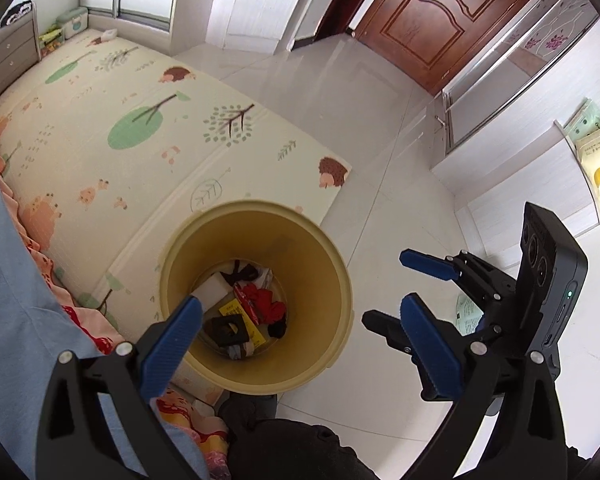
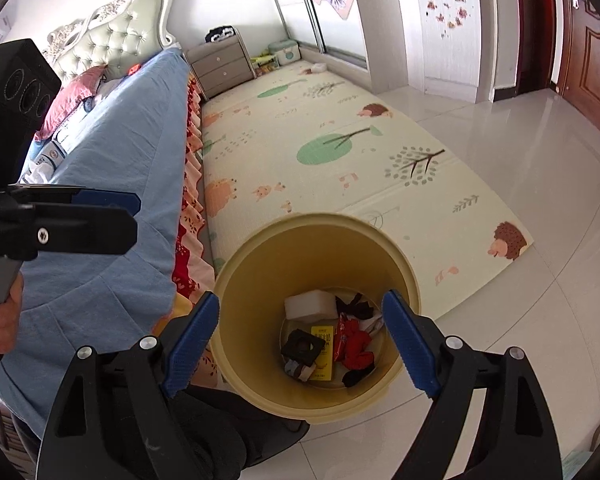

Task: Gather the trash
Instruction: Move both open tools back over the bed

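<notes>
Left wrist view shows my left tongs spread wide and empty above the yellow trash bin, and my right tongs likewise spread with nothing between them. The collected trash, red wrappers, a white block and a black piece, lies at the bin's bottom. I judge the main risk is clipping the rim and tipping the bin, which stands on the tiled floor at the play mat corner beside the bed.

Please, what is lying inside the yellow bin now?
Inside the yellow bin lie a white block, a black square piece, a yellow carton, red wrappers and dark scraps. Whatever lies beneath them is covered.
</notes>
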Motion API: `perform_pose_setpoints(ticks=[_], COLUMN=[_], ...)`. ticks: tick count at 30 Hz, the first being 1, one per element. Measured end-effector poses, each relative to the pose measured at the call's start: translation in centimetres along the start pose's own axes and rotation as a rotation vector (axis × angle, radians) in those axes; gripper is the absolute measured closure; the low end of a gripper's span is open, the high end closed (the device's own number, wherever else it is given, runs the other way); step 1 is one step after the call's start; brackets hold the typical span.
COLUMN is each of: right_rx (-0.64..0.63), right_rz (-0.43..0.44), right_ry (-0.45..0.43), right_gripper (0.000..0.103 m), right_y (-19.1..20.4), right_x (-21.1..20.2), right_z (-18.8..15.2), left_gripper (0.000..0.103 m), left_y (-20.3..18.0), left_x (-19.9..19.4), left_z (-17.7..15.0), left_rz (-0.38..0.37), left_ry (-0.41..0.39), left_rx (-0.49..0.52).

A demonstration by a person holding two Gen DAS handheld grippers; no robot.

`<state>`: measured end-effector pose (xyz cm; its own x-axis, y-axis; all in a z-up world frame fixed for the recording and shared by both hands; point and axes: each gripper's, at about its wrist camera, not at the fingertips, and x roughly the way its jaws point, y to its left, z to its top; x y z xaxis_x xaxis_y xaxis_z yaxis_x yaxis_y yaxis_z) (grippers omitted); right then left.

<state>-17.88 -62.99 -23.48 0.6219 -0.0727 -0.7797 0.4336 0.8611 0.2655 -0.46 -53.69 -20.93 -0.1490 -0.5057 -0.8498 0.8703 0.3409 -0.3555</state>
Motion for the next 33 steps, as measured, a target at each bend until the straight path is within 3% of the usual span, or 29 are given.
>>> perform_pose_setpoints(ticks=[7,21,27,33], right_rx=[-0.085,-0.328,-0.427,-0.565], right_rz=[0.039,0.195,0.263,0.244], right_ry=[-0.092,-0.297,-0.365,-0.388], right_gripper=[0.02,0.008,0.008,0.008], right_y=[4.8,20.0,27.3,34.2], right_x=[-2.5,-5.1,-5.4,-4.4], right_z=[1.2,3.7,4.6,4.9], left_gripper=[0.004,0.004,0.004,0.004], left_y=[0.8,8.2,11.7,16.8], left_x=[-6.8,-23.5,-28.2,-32.3], left_z=[-1.9,-9.9,-13.5,-17.3], left_rz=[0.077,0.394,0.583,0.593], left_ry=[-0.161,-0.523,-0.597,-0.642], left_rx=[0.021,-0.082,-0.117,-0.186])
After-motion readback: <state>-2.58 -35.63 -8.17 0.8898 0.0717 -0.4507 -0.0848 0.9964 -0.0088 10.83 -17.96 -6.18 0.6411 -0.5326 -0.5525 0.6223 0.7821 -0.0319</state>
